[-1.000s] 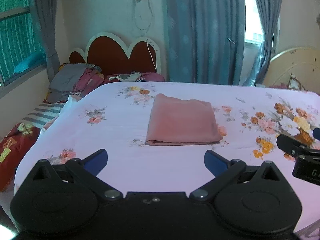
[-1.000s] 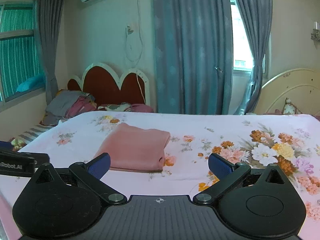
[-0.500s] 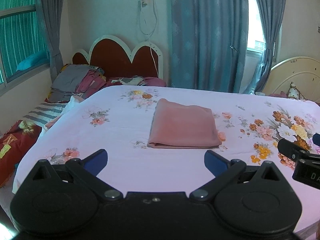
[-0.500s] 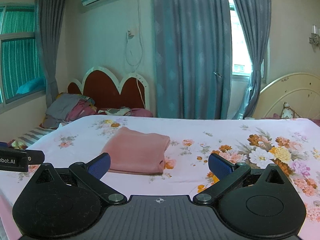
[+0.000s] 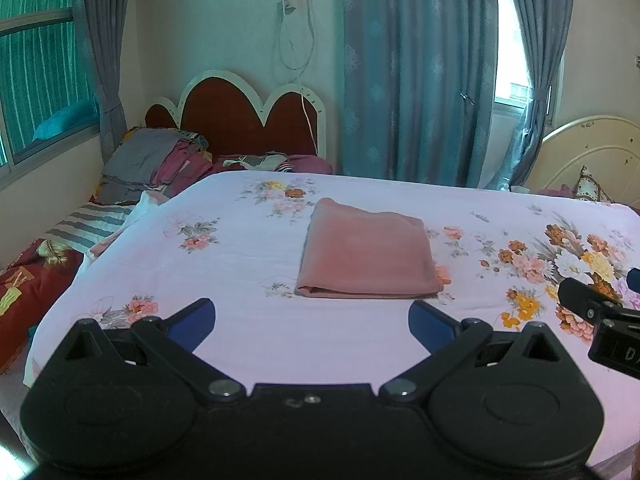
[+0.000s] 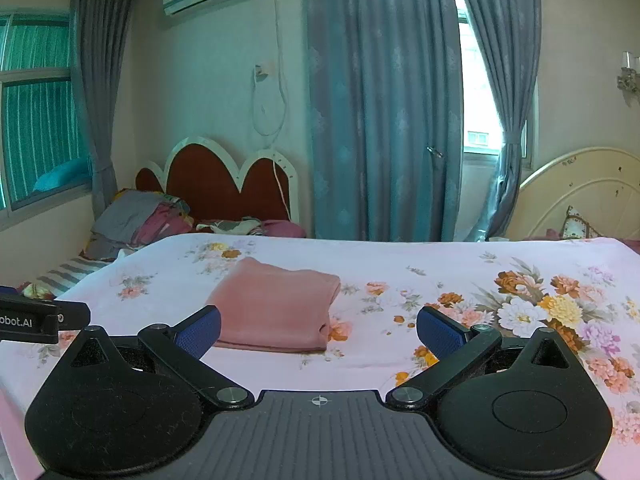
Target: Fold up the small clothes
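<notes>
A pink garment (image 5: 366, 254) lies folded into a flat rectangle on the floral bedsheet (image 5: 240, 264); it also shows in the right wrist view as the pink garment (image 6: 276, 306). My left gripper (image 5: 312, 322) is open, held back from the garment's near edge with nothing between its blue pads. My right gripper (image 6: 318, 332) is open too, short of the garment and slightly to its right. Each gripper's body shows at the edge of the other's view: the right gripper (image 5: 596, 316) and the left gripper (image 6: 40, 318).
A pile of unfolded clothes (image 5: 156, 164) sits by the red headboard (image 5: 248, 120) at the far left. Striped and red bedding (image 5: 48, 256) hangs off the bed's left side. Blue curtains (image 5: 416, 72) and a cream headboard (image 5: 592, 156) stand behind the bed.
Both grippers have drawn back and tilted upward, so the folded pink garment sits lower and farther off in both views. The garment itself has not moved.
</notes>
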`<state>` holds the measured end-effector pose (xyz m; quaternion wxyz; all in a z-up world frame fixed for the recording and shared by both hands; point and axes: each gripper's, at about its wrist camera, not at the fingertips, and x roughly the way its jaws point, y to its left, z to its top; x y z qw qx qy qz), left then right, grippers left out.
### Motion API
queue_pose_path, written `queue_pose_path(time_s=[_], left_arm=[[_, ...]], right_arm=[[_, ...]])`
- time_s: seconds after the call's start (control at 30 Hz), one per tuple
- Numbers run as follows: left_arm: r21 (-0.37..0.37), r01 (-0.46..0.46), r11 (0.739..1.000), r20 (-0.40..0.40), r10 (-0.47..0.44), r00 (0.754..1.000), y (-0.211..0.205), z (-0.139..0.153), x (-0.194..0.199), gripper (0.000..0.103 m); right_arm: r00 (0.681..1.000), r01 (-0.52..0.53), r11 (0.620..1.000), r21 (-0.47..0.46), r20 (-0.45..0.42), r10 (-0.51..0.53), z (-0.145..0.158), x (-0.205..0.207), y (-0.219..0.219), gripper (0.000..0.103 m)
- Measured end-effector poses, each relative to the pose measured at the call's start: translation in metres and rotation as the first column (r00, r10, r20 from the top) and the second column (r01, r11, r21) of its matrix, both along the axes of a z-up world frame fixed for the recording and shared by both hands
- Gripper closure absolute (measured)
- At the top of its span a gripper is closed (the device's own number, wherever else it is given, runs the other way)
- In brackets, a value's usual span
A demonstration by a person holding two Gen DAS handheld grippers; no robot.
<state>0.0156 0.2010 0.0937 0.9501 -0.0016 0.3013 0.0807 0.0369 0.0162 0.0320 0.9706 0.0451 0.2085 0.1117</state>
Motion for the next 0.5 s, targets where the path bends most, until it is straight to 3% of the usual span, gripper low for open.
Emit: queue_pose_path(time_s=[0.5], left_arm=[[-0.006,0.001,1.000,-0.005,-0.001,1.000,-0.0016,0.0014,-0.0004,0.000]], right_arm=[[1.000,-0.008,1.000,0.000,-0.001,0.008,0.0004,0.0033,-0.0029,0.000]])
